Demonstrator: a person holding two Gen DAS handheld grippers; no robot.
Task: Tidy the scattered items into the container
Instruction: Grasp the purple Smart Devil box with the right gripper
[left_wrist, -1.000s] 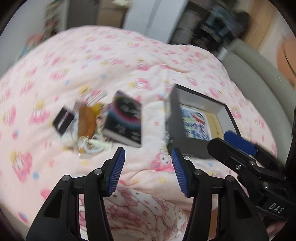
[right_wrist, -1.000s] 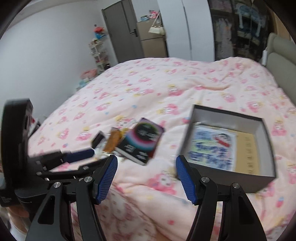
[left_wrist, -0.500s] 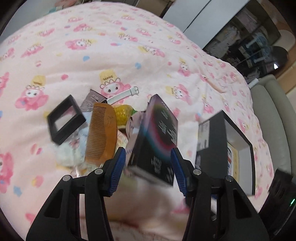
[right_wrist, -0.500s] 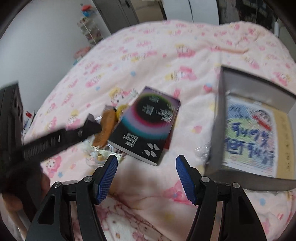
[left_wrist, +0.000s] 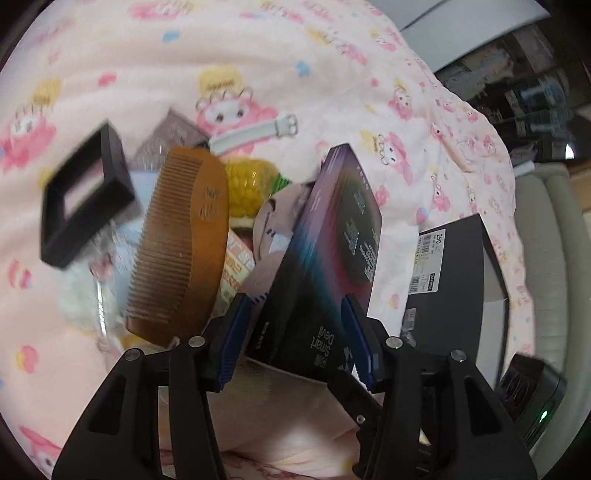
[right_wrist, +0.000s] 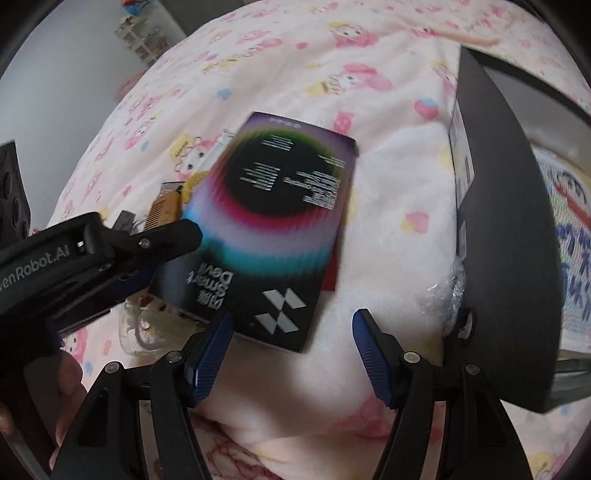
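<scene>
My tongs' pads are blue. The box shows rainbow rings on black, the comb amber-brown, the quilt pink cartoon-printed.

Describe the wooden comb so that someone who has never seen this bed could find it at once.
On the pink cartoon-print blanket, a heap of small things lies left of the dark open box. The wooden comb lies on top of that heap, between the black square frame and the dark "Smart Devil" box. It is the only brown, curved-backed item with fine teeth.
</scene>
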